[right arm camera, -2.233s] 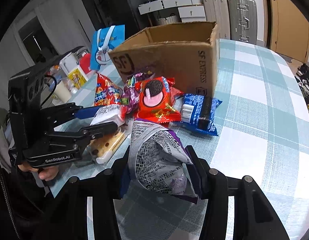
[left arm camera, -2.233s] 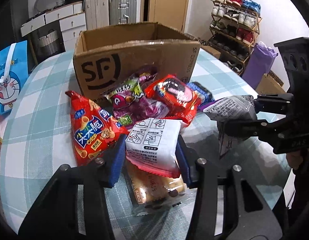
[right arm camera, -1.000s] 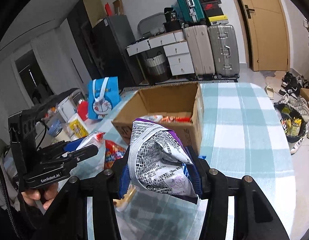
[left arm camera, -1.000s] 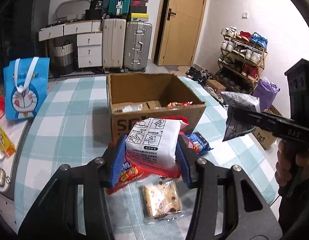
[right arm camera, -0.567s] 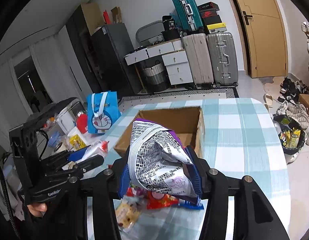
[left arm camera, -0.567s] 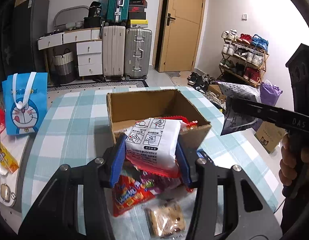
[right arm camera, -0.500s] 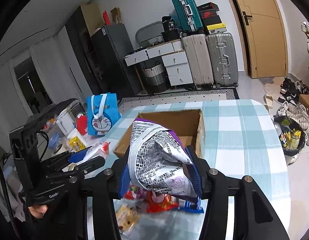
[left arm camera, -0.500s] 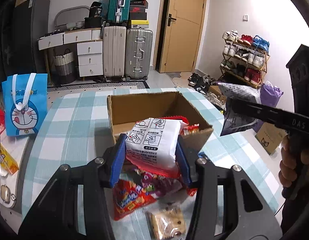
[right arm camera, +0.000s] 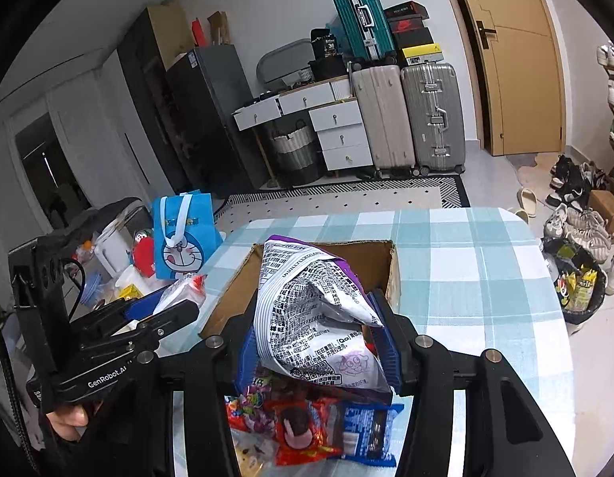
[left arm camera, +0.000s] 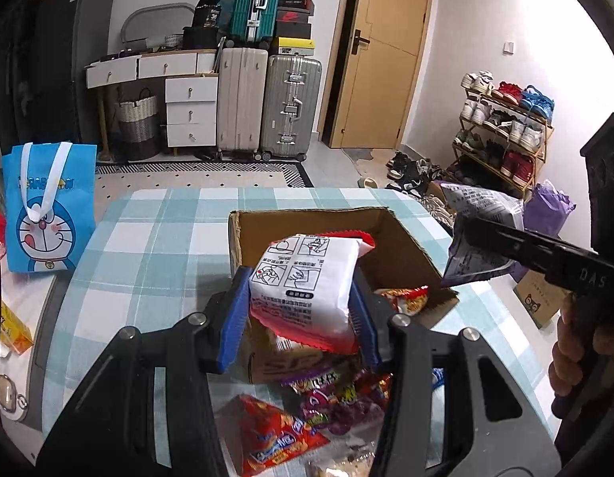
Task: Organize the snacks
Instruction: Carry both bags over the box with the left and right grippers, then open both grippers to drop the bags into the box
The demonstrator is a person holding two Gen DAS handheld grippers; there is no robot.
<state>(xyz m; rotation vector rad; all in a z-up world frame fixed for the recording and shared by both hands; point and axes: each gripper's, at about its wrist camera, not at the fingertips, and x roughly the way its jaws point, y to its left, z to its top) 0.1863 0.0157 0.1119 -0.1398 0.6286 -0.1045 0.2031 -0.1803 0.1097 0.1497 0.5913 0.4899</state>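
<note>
Left gripper [left arm camera: 301, 304] clamps white-red snack packet [left arm camera: 307, 282]; right gripper [right arm camera: 316, 344] clamps purple-silver crinkled bag [right arm camera: 310, 310]; open cardboard box [left arm camera: 406, 246] just ahead, below.

Both grippers are black with silver screws and blue finger pads [left arm camera: 234, 318]; the left gripper [right arm camera: 163, 310] reads "GenRobot.AI", the right gripper [left arm camera: 477, 234] "DAS".

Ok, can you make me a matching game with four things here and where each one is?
Things:
1. white packet
2. purple bag
3. blue tote
4. red chips

Places:
A. lying on the table in front of the box
B. standing at the table's left edge
C. in the left gripper
D. in the right gripper

Pairs: 1-C, 2-D, 3-B, 4-A
</note>
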